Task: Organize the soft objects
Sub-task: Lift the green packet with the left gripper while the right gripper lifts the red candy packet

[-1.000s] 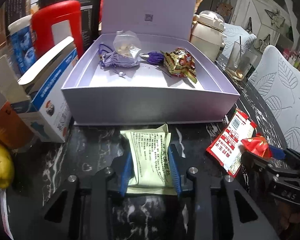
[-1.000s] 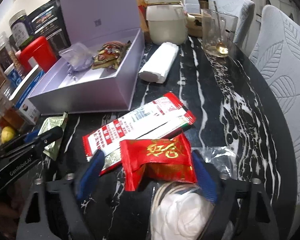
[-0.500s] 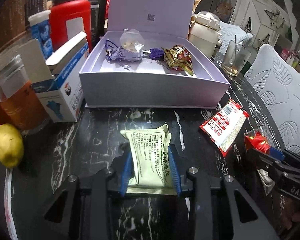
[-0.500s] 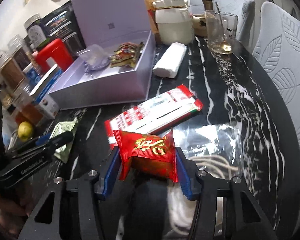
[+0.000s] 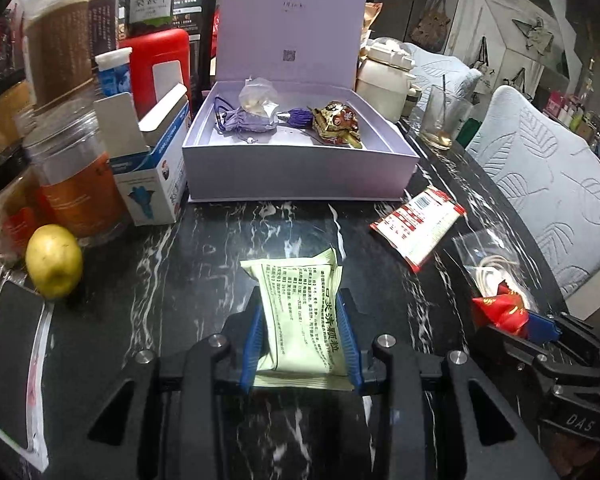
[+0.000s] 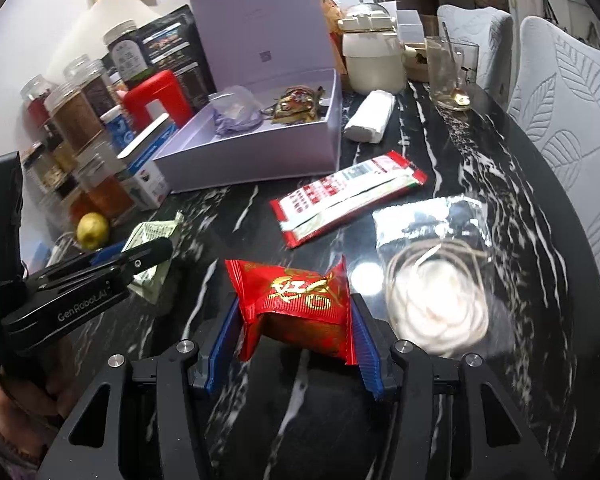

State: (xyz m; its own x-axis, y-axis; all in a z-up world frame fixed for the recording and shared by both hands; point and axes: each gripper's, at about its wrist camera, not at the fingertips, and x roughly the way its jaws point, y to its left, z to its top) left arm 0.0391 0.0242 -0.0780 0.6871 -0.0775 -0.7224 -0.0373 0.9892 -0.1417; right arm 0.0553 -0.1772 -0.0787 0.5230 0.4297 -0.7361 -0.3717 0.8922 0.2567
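The left tongs pinch a pale green printed sachet; the right tongs pinch a red foil packet. Both hang above the black marble surface, short of the open lilac box. It holds three pouches already; a red-white wrapper and clear bag remain.

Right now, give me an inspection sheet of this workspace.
Surface: black marble table, crowded.
Job's things: green packet and red packet both gripped; lavender box open, pouches inside; red-white sachet and clear bag loose on the table.
Clutter: jars, lemon, carton, glass, ceramic pot.
Grippers: left gripper and right gripper each clamp a packet.
Cables: nothing seen.
Surroundings: white chairs.
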